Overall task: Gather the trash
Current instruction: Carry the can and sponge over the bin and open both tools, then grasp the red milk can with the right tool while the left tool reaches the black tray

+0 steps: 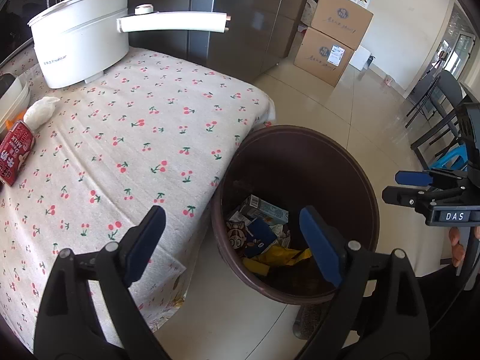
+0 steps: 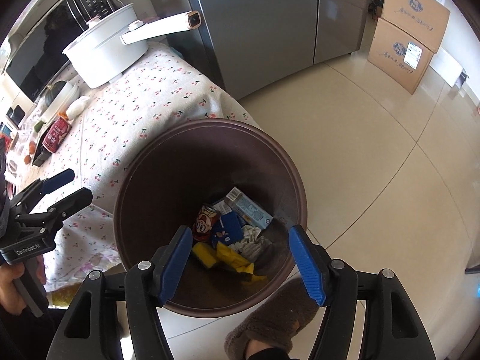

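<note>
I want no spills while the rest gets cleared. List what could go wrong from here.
1. The red can lies on its side near the table's edge; a clumsy grab might roll it off.
2. The bin stands tight against the hanging tablecloth; a snagged gripper could drag the cloth and the white pot.
3. A slippered foot touches the bin's base and may nudge it.

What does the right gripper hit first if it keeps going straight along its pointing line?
Probably the trash at the bottom of the brown bin. The right gripper, jaws open and empty, points into the bin's mouth at the yellow wrapper; depth is unclear.
</note>
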Tool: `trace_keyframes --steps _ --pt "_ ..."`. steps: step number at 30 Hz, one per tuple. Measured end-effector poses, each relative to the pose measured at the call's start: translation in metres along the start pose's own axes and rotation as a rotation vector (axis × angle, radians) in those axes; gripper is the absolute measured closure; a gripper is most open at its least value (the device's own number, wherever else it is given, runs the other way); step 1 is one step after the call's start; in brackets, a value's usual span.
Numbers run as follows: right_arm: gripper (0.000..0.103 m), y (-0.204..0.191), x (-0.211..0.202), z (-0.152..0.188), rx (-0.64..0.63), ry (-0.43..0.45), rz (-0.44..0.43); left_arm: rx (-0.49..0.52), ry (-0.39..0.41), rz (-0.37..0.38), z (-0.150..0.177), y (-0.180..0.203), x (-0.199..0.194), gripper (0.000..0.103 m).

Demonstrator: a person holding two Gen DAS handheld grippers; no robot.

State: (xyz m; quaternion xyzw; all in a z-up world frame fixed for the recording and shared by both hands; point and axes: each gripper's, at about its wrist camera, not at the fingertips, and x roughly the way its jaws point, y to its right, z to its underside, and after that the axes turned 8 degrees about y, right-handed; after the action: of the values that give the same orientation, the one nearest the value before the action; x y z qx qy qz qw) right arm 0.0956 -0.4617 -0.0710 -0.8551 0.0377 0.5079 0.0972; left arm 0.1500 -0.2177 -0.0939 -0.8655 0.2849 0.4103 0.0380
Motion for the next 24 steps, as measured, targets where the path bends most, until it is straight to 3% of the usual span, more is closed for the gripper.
trace_keyframes --steps 11,24 --pt "0.026 -0.023 -0.001 -0.010 -0.018 0.023 -0.011 -0.051 0.011 -0.095 0.003 -0.040 -0.024 0.002" --pt "0.022 -0.084 -0.001 -0.024 -0.073 0.045 -0.057 -0.113 0.016 -0.203 0.015 -0.090 -0.064 0.001"
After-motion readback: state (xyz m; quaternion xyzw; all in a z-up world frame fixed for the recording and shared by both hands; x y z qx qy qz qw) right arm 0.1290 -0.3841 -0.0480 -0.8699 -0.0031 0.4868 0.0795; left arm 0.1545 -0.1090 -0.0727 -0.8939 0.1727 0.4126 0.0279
